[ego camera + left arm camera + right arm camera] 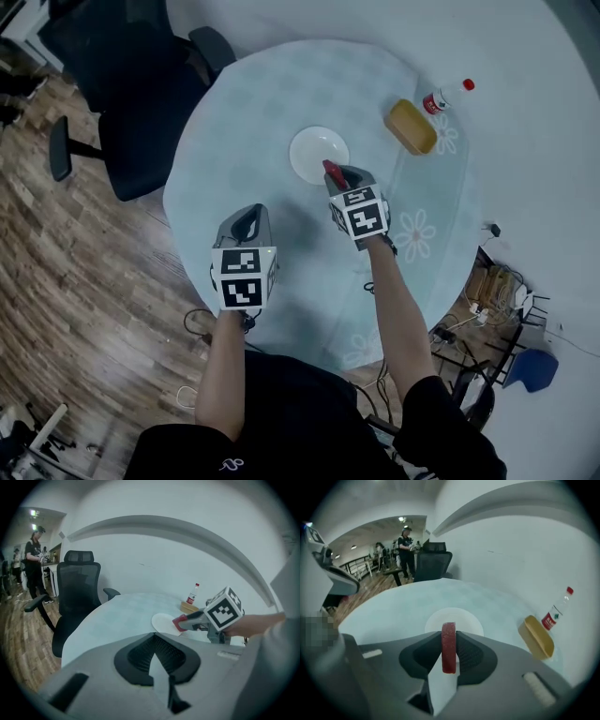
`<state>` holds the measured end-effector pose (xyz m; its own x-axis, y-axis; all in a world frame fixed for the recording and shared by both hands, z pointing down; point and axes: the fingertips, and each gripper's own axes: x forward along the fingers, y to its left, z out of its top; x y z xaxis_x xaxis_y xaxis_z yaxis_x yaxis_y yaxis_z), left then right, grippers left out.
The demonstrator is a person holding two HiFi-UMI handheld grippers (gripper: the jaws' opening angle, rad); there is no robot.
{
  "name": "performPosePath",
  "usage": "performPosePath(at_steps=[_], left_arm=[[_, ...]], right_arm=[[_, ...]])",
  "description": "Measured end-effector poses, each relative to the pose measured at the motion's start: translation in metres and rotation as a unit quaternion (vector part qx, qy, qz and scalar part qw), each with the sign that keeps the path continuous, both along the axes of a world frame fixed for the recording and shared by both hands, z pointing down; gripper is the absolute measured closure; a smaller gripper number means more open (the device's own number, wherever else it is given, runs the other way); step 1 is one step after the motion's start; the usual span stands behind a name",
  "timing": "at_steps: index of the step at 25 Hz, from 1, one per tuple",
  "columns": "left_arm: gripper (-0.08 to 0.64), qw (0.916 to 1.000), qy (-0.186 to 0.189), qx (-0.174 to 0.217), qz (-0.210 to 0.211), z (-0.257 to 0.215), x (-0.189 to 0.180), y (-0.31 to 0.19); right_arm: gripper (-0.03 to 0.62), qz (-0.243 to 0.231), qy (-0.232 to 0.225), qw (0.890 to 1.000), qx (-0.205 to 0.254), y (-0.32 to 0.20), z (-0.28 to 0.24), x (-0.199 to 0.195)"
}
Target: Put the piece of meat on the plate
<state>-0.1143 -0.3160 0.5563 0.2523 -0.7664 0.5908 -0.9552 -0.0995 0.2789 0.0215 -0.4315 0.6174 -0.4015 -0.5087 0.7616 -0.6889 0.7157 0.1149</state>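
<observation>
The right gripper (339, 176), clamped on the flat faces of a thin red slice of meat (448, 648) at the white plate (314, 150)'s near rim, holds something likely light, soft and slick; the left gripper (246, 223) is closed and empty.

One overhead, two low, toward plate (318, 156)

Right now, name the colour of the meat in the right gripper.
Dark red meat, clearest in the right gripper view.
</observation>
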Motion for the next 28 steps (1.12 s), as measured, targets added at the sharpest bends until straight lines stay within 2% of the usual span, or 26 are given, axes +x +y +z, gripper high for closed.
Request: performPosePath(at_steps=[4,7,11,13,18,22,25,27,28], left_arm=[[0.56,0.9999,0.0,-0.009,-0.007,0.009,-0.008,-0.005],[0.561,0.9999,0.001,-0.013,-0.007,0.014,-0.011,-0.007],[0.561,0.9998,0.0,-0.018,-0.004,0.019,-0.011,-0.008],[0.56,0.9999,0.0,-0.016,0.0,0.017,-0.009,-0.008],[0.561,0.9999,0.001,-0.011,0.008,0.012,-0.006,-0.005],[0.561,0.9999,0.0,0.001,0.013,0.0,-0.004,-0.002],[0.56,0.9998,-0.001,0.012,0.014,-0.012,-0.007,0.0],[0.561,0.9996,-0.002,0.022,0.016,-0.021,-0.008,0.002],[0.56,0.9994,-0.002,0.029,0.018,-0.026,-0.007,0.003]], right_arm=[[0.492,-0.057,0.097,0.993,0.037,-0.036,0.011,-0.011],[0.492,-0.083,0.147,0.984,0.058,-0.054,0.021,-0.019],[0.492,-0.106,0.185,0.974,0.082,-0.059,0.031,-0.029],[0.489,-0.106,0.183,0.974,0.084,-0.058,0.031,-0.03],[0.447,-0.116,0.154,0.98,0.05,-0.041,0.036,-0.039],[0.43,-0.087,0.103,0.991,0.025,-0.028,0.032,-0.035],[0.448,-0.035,0.014,0.999,0.037,-0.018,0.003,-0.03],[0.463,0.017,-0.061,0.996,0.059,-0.011,-0.033,-0.024],[0.47,0.045,-0.096,0.992,0.074,-0.007,-0.053,-0.018]])
